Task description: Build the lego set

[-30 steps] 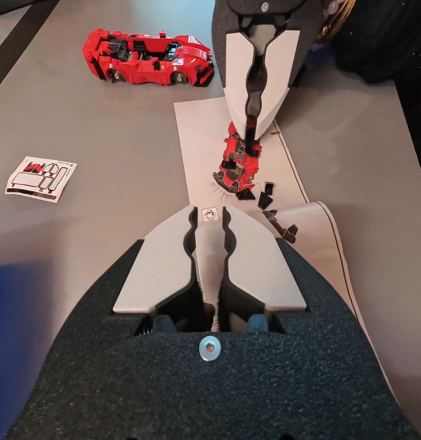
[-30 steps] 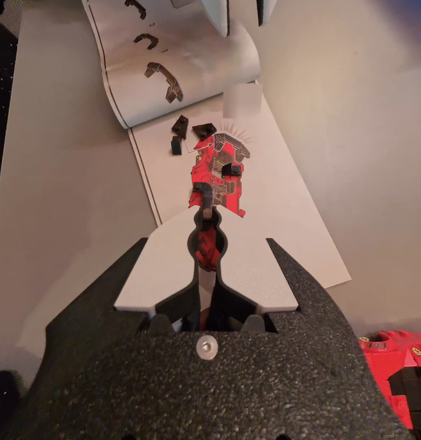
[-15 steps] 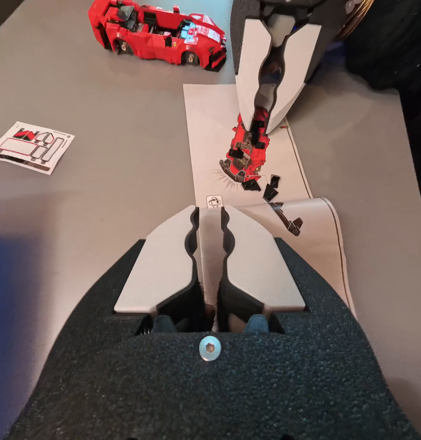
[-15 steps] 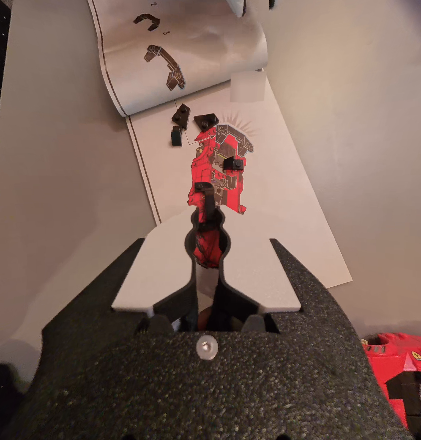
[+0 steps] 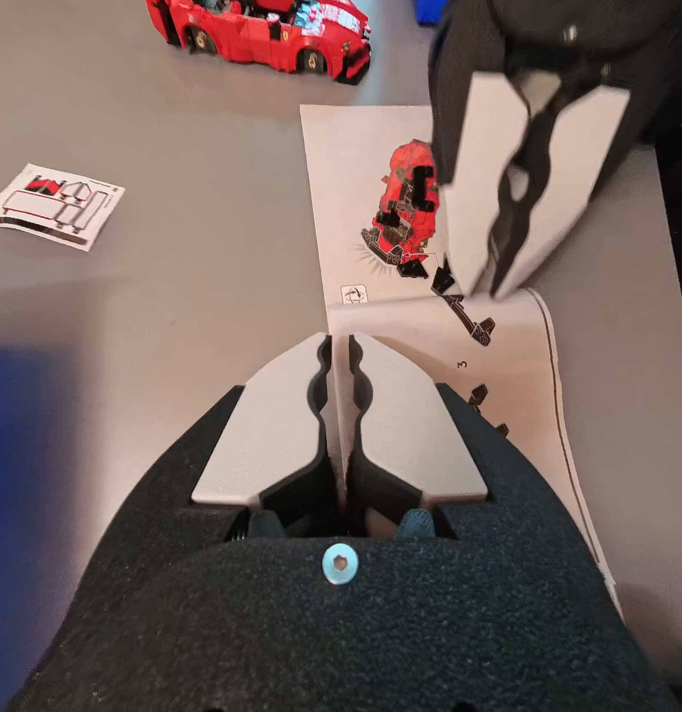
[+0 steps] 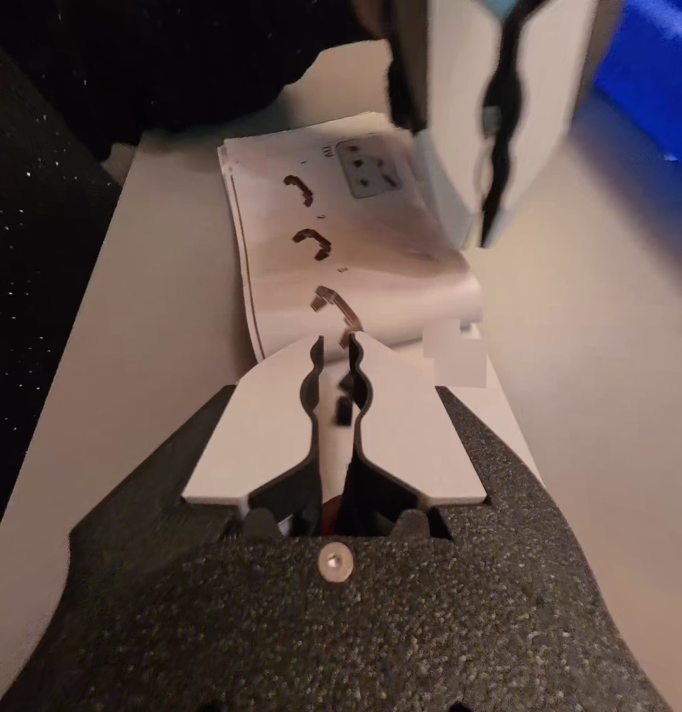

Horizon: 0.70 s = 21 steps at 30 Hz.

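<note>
- The left gripper point(image 5: 339, 339) shows pale, smooth wavy-edged fingers set in a grainy black body; its jaws stand slightly apart with nothing between them, over the near edge of the curled instruction booklet point(image 5: 420, 323).
- The right gripper point(image 6: 335, 339), of the same make, points down at the booklet's fold; its jaws are parted by a narrow gap, empty, with a small black lego piece point(image 6: 344, 416) lying on the page below the gap.
- In the left wrist view the right gripper's tips hang just beside loose black lego pieces point(image 5: 412, 267) scattered on a printed red car diagram.
- The red lego car point(image 5: 262, 38), blocky and partly built, sits well apart at the far side of the smooth grey tabletop point(image 5: 177, 192).
- A white sticker sheet point(image 5: 56, 208) lies flat to the left.
</note>
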Each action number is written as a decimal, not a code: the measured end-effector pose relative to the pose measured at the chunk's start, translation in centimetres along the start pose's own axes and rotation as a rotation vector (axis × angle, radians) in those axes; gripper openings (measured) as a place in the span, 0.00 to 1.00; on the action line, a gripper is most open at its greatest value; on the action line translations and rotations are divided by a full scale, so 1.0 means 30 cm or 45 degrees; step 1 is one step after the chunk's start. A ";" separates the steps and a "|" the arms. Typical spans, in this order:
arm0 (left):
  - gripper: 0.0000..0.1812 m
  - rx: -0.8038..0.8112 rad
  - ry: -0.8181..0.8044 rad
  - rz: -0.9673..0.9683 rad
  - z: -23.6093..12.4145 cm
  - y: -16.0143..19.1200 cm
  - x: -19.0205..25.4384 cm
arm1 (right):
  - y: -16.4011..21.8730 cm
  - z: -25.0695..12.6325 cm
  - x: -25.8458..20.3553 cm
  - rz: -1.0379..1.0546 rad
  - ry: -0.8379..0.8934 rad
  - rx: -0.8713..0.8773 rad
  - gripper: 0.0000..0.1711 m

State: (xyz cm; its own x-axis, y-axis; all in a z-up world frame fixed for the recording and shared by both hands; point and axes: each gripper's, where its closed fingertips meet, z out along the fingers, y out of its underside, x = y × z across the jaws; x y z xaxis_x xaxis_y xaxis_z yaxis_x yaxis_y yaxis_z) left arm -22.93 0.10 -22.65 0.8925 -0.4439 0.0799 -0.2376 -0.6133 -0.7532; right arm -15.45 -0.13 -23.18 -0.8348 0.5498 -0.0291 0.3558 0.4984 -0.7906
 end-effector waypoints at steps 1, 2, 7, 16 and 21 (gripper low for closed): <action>0.04 0.020 -0.014 0.000 -0.001 -0.007 -0.007 | -0.007 0.028 -0.016 -0.024 -0.023 -0.009 0.07; 0.04 0.043 -0.027 0.000 -0.001 -0.013 -0.013 | -0.012 0.050 -0.022 -0.038 -0.031 -0.013 0.06; 0.04 0.070 -0.062 0.028 0.010 -0.016 -0.017 | 0.006 0.093 -0.013 -0.110 0.009 -0.103 0.02; 0.03 0.071 0.103 0.119 0.049 -0.024 0.076 | 0.018 0.101 -0.013 -0.072 -0.008 -0.101 0.02; 0.00 -0.082 0.235 0.186 0.102 0.042 0.137 | 0.019 0.104 -0.009 0.004 -0.028 -0.076 0.01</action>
State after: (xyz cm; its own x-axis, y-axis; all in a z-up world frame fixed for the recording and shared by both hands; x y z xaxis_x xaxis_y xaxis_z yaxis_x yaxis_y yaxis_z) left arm -18.40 -0.48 -25.28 0.7632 -0.6391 0.0954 -0.3884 -0.5717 -0.7227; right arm -16.33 -2.10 -25.51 -0.8423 0.5371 -0.0456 0.3825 0.5360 -0.7526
